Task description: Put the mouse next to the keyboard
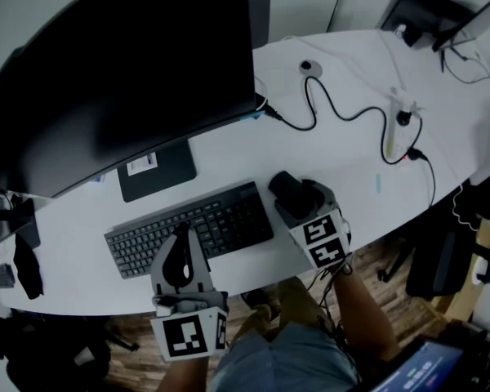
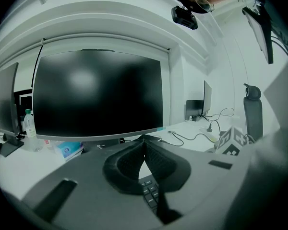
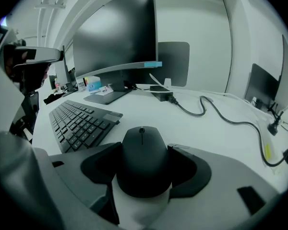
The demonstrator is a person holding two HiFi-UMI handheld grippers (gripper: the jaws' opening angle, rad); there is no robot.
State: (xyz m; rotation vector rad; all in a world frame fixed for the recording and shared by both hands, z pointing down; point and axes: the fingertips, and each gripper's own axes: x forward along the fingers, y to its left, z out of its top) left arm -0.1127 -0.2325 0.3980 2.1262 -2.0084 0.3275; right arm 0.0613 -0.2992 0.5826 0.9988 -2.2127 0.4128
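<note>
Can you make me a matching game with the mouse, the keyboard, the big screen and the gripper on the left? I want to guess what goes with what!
Things:
1. mouse
2. keyboard
3. monitor
4. left hand-held gripper

Matches:
A. dark screen, at the back of the desk
B. jaws together, over the keyboard
C. between the right hand-held gripper's pads
D. flat on the white desk, left of the mouse

Pairs: 1-C, 2-D, 3-A, 4-B
</note>
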